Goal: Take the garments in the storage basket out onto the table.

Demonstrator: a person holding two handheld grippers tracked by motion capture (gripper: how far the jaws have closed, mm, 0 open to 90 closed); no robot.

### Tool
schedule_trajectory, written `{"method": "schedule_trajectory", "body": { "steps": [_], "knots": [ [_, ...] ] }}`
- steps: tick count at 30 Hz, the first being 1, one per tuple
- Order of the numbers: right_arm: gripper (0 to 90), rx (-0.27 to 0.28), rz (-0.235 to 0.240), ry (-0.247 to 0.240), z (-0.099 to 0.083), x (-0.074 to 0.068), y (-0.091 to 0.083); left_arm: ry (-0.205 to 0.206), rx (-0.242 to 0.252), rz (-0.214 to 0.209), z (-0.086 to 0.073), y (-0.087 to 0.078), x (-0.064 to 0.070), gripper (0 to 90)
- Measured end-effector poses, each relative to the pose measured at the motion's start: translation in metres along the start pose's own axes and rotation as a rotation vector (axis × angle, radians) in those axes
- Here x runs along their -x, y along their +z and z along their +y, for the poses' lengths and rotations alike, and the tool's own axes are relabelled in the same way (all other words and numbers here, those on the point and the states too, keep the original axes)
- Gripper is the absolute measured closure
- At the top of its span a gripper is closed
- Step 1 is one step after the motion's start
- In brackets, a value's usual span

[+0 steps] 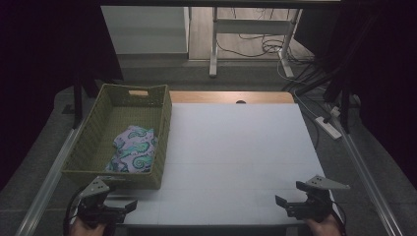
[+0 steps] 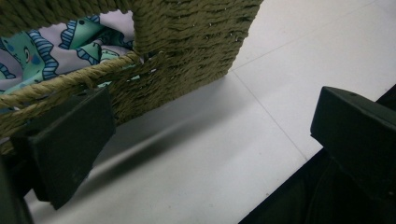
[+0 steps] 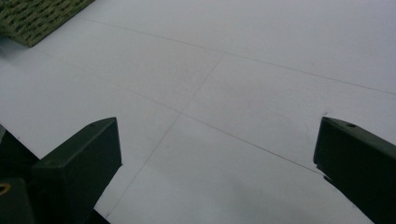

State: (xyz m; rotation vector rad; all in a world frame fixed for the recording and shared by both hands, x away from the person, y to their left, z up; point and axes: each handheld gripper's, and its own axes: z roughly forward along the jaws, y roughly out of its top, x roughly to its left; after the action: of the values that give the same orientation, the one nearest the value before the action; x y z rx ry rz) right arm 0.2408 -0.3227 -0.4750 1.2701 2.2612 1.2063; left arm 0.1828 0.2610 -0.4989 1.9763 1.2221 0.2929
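Left hand-held gripper (image 1: pixel 110 209) sits jaws apart, empty, just before basket (image 1: pixel 162 130), likely staged to reach cloth (image 1: pixel 133 150) lying inside basket; right hand-held gripper (image 1: pixel 295 206), also agape, rests well right of basket.

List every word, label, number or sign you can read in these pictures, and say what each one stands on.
None: no readable text anywhere.
The cloth in the basket bears a printed pattern of teal figures, no letters.
The basket, the table, the left claw and the right claw carry no label or number.
The things on the floor beyond the table are too small and dim to show any writing.
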Motion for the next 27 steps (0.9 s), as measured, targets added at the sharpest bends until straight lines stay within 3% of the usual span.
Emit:
{"method": "schedule_trajectory", "body": {
  "steps": [3, 7, 12, 20, 27],
  "knots": [
    [1.0, 0.003, -0.003, -0.003, -0.0001, -0.0003, -0.0005, 0.009, -0.013, 0.026, -0.0001, 0.0001, -0.0013, 0.0],
    [1.0, 0.007, -0.013, 0.016, -0.0002, 0.0012, -0.001, -0.003, -0.025, 0.009, 0.0006, 0.0012, -0.0035, 0.0],
    [1.0, 0.007, -0.022, 0.036, -0.0002, 0.0028, -0.0011, 0.009, -0.046, 0.005, 0.0015, 0.0033, -0.0024, 0.0],
    [1.0, -0.047, -0.022, -0.001, 0.0012, -0.0009, 0.0047, 0.024, -0.059, -0.002, 0.0022, 0.0045, -0.0012, 0.0],
    [1.0, -0.048, -0.005, 0.026, 0.0011, 0.0024, 0.0048, 0.025, -0.053, -0.011, 0.0022, 0.0038, -0.0015, 0.0]
  ]
}}
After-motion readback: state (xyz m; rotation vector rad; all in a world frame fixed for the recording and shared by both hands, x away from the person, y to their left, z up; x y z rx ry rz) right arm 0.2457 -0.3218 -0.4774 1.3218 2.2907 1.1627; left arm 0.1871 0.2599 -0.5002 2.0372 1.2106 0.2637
